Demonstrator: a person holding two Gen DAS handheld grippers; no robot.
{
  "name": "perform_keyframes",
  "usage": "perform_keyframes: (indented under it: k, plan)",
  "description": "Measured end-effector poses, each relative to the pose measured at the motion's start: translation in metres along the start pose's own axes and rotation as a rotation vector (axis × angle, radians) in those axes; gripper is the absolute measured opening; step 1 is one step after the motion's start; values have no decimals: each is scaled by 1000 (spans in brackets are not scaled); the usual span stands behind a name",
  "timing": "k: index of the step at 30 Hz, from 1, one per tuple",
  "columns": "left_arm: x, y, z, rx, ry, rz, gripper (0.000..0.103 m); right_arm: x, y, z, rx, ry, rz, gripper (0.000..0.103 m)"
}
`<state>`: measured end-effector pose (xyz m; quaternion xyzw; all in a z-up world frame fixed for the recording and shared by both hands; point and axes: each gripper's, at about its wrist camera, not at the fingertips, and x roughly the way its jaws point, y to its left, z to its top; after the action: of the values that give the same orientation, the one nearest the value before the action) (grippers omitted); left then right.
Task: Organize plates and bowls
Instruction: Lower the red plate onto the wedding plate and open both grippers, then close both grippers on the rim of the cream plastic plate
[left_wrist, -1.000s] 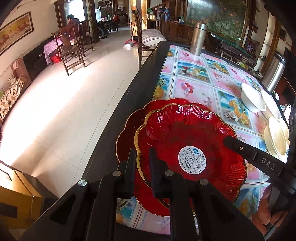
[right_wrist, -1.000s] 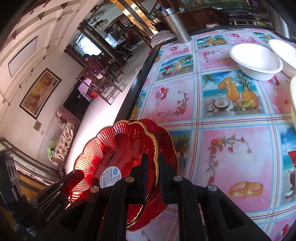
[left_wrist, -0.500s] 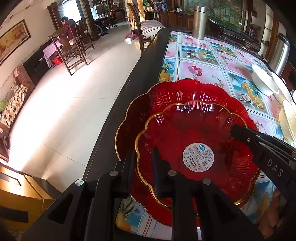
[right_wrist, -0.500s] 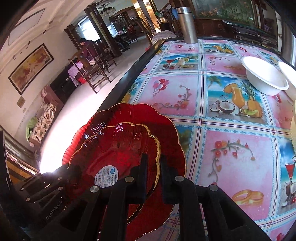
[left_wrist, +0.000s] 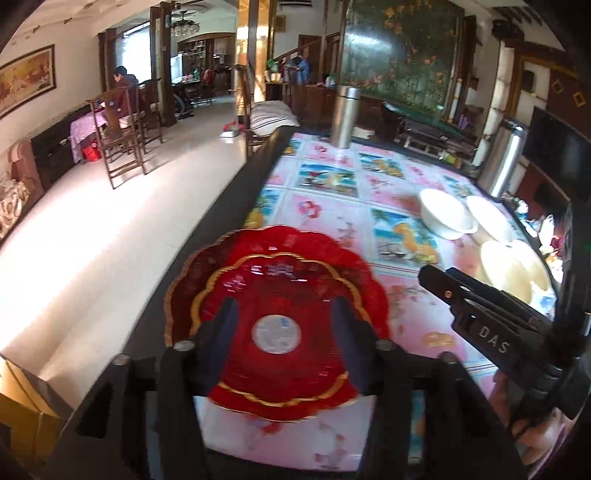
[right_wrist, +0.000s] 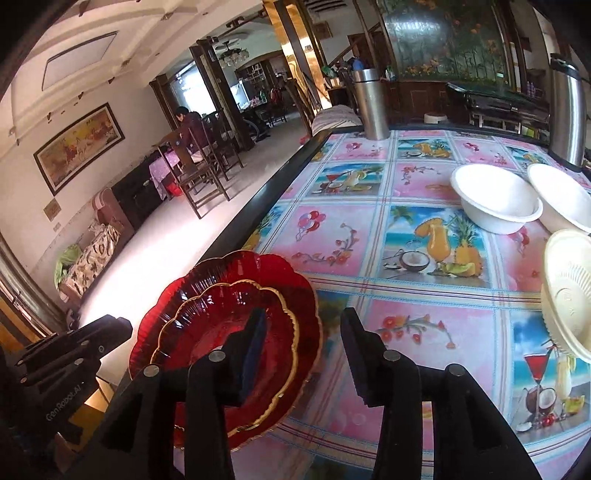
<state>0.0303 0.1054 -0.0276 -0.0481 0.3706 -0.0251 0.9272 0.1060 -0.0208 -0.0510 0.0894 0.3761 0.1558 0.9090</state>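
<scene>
A small red scalloped plate (left_wrist: 277, 295) with a gold rim and a round sticker lies nested on a larger red plate (left_wrist: 288, 240) at the table's near left edge. My left gripper (left_wrist: 282, 319) hovers just above and behind the stack. Its jaws are opening and its pads touch nothing. In the right wrist view the small plate (right_wrist: 221, 332) and the large plate (right_wrist: 258, 266) sit low on the left. My right gripper (right_wrist: 303, 321) is over their right rim, its jaws opening and free of the plates.
Two white bowls (right_wrist: 495, 199) (right_wrist: 565, 199) and a cream ribbed bowl (right_wrist: 569, 295) stand at the right. Two steel flasks (right_wrist: 371, 103) (right_wrist: 567, 110) stand at the far end. The dark table edge (right_wrist: 258, 199) runs along the left, with open floor beyond it.
Both grippers were shut on the small red plate's rim. It came down onto the larger plate. Both have let go, opened their jaws and drawn back and up.
</scene>
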Motion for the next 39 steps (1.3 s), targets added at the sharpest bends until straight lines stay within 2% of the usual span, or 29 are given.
perform_keyframes:
  k: [1,3,6,10,13,15,17,18,22,26,27,30,31,34,39]
  plan:
    - [-2,-13,-6,-2,-7,-43,77,-10,-9,-2,0,-25,-6,44]
    - [0,-42,-17,19,-3,-115,77,-33,-31,-7,4,-84,-22,46]
    - [8,-87,-36,73,36,-200,77,-74,-71,-17,35,-179,-61,63]
    - [28,-137,-50,159,135,-245,77,-128,-130,-36,75,-308,-130,71]
    - [35,-154,-45,145,198,-287,77,-155,-177,-41,148,-334,-147,75]
    - [39,-162,-31,130,233,-321,77,-167,-206,-41,217,-320,-132,75]
    - [43,-168,-14,101,266,-346,77,-172,-229,-36,260,-267,-101,75]
    - [48,-171,-6,91,296,-351,81,-172,-239,-31,282,-241,-84,75]
    - [82,-179,17,-11,432,-364,82,-165,-272,-11,374,-129,6,75]
    - [110,-181,28,-123,504,-320,81,-141,-299,4,506,-36,99,74]
    - [114,-181,30,-150,513,-319,81,-133,-304,7,530,-7,102,72]
    - [120,-188,35,-186,520,-346,81,-112,-319,7,616,52,123,57]
    - [122,-191,36,-191,527,-351,81,-106,-323,7,630,68,124,56]
    - [133,-200,38,-197,556,-352,81,-96,-331,5,650,81,131,56]
    - [147,-211,40,-201,577,-365,81,-98,-341,0,668,48,113,57]
